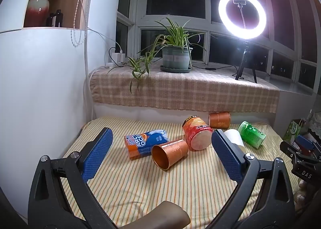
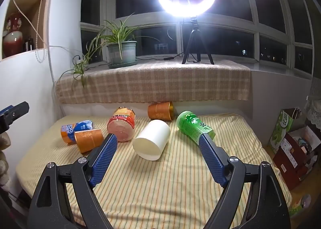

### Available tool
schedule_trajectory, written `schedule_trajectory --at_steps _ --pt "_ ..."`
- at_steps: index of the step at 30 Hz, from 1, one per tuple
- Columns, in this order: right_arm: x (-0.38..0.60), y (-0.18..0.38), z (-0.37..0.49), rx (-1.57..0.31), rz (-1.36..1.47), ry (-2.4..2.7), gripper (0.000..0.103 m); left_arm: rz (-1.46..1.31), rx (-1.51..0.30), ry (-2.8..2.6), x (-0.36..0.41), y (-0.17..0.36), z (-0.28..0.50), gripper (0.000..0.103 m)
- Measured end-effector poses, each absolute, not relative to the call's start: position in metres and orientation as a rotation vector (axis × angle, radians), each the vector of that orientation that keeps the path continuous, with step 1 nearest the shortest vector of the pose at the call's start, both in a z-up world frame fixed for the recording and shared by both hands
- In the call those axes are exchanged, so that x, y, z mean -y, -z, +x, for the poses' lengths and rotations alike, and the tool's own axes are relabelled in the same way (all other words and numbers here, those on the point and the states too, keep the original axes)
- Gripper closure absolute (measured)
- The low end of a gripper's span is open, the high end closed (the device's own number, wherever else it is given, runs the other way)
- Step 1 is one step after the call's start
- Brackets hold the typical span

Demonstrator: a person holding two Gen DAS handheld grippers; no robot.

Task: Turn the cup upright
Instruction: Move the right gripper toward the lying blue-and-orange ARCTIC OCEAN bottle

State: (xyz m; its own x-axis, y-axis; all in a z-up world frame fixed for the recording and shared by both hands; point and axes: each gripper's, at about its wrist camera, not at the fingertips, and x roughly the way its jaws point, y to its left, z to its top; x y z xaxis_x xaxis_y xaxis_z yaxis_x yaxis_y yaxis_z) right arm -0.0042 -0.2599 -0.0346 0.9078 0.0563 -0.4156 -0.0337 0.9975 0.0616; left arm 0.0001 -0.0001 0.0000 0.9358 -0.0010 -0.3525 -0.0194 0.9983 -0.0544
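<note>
Claw-wise, you're holding both spread wide, gripping nothing; your right claw (image 2: 158,137) is facing the white cup (image 2: 151,142) lying sideways on the bed (image 2: 160,188), mouth toward you, nearer than the left claw (image 1: 160,134)

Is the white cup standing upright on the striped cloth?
No, the white cup lies on its side, tipped over among the cans.

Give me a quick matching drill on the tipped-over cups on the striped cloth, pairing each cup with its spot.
Things:
1. white cup
2. green cup
3. near copper cup
4. far copper cup

Places:
A. at the back, close to the checked cloth's edge
B. lying against the blue and orange carton
C. between the right tool's open fingers
D. rightmost, behind the right tool's right finger

Pairs: 1-C, 2-D, 3-B, 4-A
</note>
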Motion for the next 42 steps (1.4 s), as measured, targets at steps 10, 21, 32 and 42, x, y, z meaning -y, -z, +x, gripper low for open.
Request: schedule_trajectory --at_steps 10,21,32,42 --pt "0.259 0.035 -0.004 -0.430 0.055 -0.046 0.020 -0.057 -0.359 -0.011 0.000 -0.001 0.000 0.003" --pt "0.250 0.036 0.000 -0.436 0.045 -0.064 0.019 -0.057 -0.362 -0.015 -0.005 -0.004 0.003 0.003" --pt "0.237 0.037 0.014 -0.442 0.034 -0.155 0.019 -0.053 -0.374 -0.059 -0.025 0.003 0.000 0.003" --pt "0.198 0.043 0.059 -0.486 -0.064 -0.368 0.020 0.002 -0.371 -0.157 -0.062 0.017 -0.008 0.003"
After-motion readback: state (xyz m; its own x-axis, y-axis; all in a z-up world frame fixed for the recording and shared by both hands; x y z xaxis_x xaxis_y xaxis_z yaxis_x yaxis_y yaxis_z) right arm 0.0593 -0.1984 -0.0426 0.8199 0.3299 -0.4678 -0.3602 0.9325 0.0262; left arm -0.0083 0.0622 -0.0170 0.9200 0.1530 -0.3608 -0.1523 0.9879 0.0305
